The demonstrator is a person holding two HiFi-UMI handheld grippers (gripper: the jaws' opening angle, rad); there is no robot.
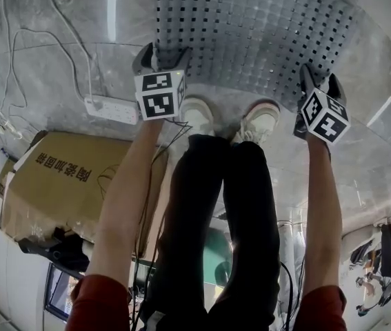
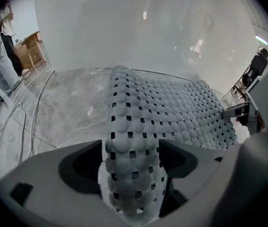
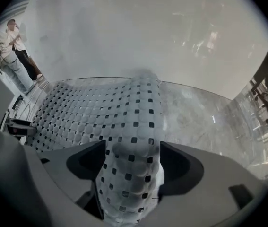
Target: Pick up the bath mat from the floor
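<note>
While the grey pebbled bath mat with square holes (image 1: 250, 26) lies on the marble floor (image 1: 50, 40) at twelve o'clock, the left gripper (image 1: 162, 57) and right gripper (image 1: 319, 81) gape wide, each straddling a raised fold of it, gripping nothing. Closing both together, then lifting evenly, seems best.

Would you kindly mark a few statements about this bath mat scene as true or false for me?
1. The bath mat runs between the left gripper's fingers. True.
2. The right gripper has nothing between its fingers. False: the mat runs between them too.
3. The mat is solid. False: square holes cover it.
4. A cardboard box lies on the left gripper's side. True.
5. The power strip lies on the mat. False: it lies on the bare floor beside it.
</note>
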